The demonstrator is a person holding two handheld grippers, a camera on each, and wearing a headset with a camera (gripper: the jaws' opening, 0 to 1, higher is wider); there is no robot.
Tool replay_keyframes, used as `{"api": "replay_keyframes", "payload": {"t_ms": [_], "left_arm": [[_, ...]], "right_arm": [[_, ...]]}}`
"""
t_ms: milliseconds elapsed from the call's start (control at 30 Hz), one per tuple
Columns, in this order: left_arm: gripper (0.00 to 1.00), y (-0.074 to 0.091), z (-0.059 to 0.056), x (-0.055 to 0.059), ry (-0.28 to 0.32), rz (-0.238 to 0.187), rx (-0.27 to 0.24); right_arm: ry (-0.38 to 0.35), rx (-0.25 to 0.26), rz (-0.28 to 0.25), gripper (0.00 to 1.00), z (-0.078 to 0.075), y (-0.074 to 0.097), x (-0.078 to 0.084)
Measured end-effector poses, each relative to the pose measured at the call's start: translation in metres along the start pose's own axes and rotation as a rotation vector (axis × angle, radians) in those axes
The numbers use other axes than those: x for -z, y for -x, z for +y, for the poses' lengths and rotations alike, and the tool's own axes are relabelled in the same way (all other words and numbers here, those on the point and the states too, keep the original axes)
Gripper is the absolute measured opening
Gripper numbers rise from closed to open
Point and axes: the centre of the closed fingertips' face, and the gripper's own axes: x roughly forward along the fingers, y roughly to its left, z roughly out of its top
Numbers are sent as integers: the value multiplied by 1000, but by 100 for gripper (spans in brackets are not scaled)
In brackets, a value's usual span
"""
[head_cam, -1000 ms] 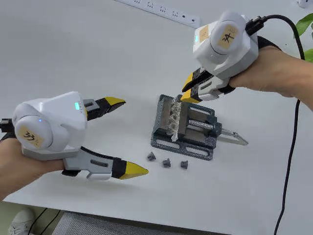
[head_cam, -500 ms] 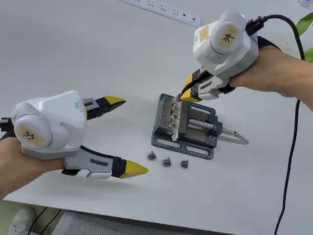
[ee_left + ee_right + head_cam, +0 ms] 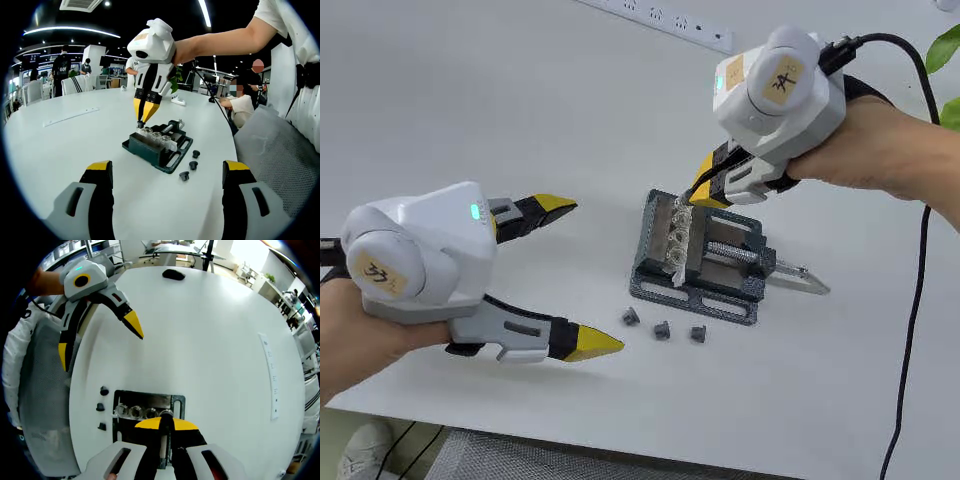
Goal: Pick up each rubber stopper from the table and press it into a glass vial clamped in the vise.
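1. Your right hand-held gripper (image 3: 696, 196) is over the far end of the vise (image 3: 692, 298). Its jaws are pinched nearly together on what looks like a small dark rubber stopper (image 3: 166, 414) (the tips hide most of it, so take that as a judgement).
2. The tips sit right at the mouth of the far-end vial (image 3: 141, 131). I judge the step in hand to be pressing this stopper home. I cannot tell from these views whether it is fully seated.
3. The three other vials (image 3: 135, 412) in the row stand upright and open-mouthed, clamped in the vise.
4. Three loose stoppers (image 3: 662, 330) lie in a short line on the white surface (image 3: 520, 120), just on the near side of the vise base and apart from one another.
5. Your left hand-held gripper (image 3: 578, 275) hovers to the left of the vise with its jaws spread wide and nothing between them. It points toward the vise but is well apart from it.
6. The next move calls for a straight push down along the vial's axis, kept gentle because the vial is glass. Then open the jaws and lift clear without dragging the stopper back out.
7. After that, go for one of the loose stoppers. They are small and may skid, so close on it squarely and carry it to the next open vial.
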Motion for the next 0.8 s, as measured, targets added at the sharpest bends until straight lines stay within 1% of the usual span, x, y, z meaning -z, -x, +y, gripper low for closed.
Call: {"api": "replay_keyframes", "payload": {"t_ms": [167, 300, 467, 533, 700, 800], "left_arm": [[90, -1, 1, 0, 2, -3, 1], [90, -2, 2, 0, 4, -4, 2], [89, -2, 4, -2, 7, -10, 0], [89, -3, 5, -2, 6, -10, 0], [89, -3, 6, -1, 7, -10, 0], [89, -2, 6, -1, 7, -11, 0]], "right_arm": [[6, -2, 10, 2, 0, -1, 1], [29, -5, 34, 2, 1, -2, 0], [24, -12, 44, 2, 0, -2, 0], [40, -11, 50, 2, 0, -2, 0], [23, -21, 65, 2, 0, -2, 1], [33, -22, 78, 2, 0, -2, 0]]}}
